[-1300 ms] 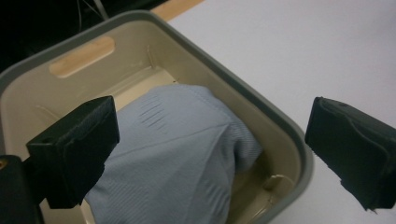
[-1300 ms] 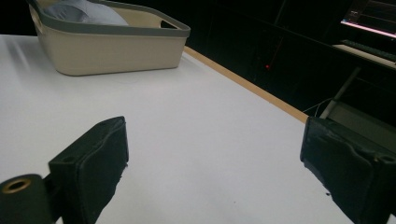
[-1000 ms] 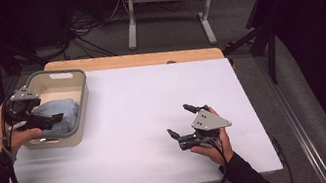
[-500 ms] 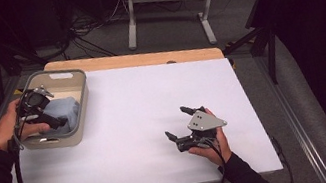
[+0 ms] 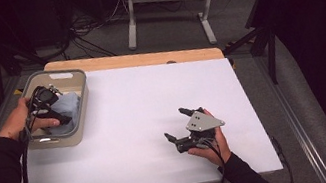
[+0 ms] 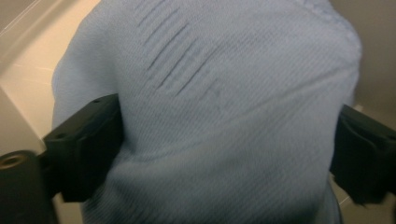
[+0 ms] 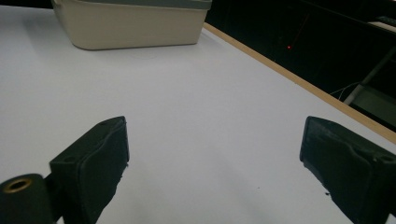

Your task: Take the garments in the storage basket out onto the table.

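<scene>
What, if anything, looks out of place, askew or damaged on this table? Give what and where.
Nothing stands out. The light blue knitted cloth lies bunched in the beige bin at the table's left edge, between the left gripper's jaws, which have just been closing. The right gripper rests open over bare table.

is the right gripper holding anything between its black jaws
No, the right gripper stands open over the bare white table, with nothing between its jaws.
</scene>
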Demonstrator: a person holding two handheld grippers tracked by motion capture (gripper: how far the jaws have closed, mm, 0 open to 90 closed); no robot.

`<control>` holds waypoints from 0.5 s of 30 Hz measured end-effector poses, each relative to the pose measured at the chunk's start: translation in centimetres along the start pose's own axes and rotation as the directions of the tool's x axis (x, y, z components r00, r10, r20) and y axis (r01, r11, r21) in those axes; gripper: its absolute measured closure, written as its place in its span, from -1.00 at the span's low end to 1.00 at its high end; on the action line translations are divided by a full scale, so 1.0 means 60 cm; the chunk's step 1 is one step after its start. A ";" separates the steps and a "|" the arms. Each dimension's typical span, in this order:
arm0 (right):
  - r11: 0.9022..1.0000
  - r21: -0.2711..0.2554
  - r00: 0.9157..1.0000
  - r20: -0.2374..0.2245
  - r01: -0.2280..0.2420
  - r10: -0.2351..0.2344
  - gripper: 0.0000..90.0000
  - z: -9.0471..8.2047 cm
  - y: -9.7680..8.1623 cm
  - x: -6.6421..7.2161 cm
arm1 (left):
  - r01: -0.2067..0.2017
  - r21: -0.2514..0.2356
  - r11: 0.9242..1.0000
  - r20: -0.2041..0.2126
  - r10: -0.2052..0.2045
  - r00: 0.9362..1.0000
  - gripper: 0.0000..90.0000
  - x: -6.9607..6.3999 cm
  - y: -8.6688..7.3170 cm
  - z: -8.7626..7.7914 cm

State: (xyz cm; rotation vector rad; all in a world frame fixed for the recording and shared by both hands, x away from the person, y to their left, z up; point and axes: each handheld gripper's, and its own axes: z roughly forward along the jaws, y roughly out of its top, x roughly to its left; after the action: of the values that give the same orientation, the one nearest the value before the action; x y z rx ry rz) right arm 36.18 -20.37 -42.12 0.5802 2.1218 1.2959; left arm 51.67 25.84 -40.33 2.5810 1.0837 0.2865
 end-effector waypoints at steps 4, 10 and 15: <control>1.000 0.003 1.000 -0.001 0.008 -0.008 -0.80 0.001 0.000 0.002 | -0.014 0.000 1.000 -0.004 0.014 1.000 -0.57 -0.002 0.000 0.000; 1.000 0.009 1.000 -0.001 0.010 -0.010 -0.79 0.001 0.000 0.003 | -0.059 -0.037 0.998 -0.028 0.058 0.998 -0.11 -0.012 0.001 -0.002; 1.000 0.010 1.000 0.004 0.009 -0.009 -0.77 0.001 0.000 0.002 | -0.077 -0.057 0.995 -0.061 0.073 0.995 0.02 -0.017 -0.004 -0.009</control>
State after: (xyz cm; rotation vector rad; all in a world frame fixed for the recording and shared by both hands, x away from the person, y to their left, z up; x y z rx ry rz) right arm 36.13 -20.26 -42.15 0.5765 2.1262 1.2790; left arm 50.66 25.39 -39.94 2.5789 0.9839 0.4087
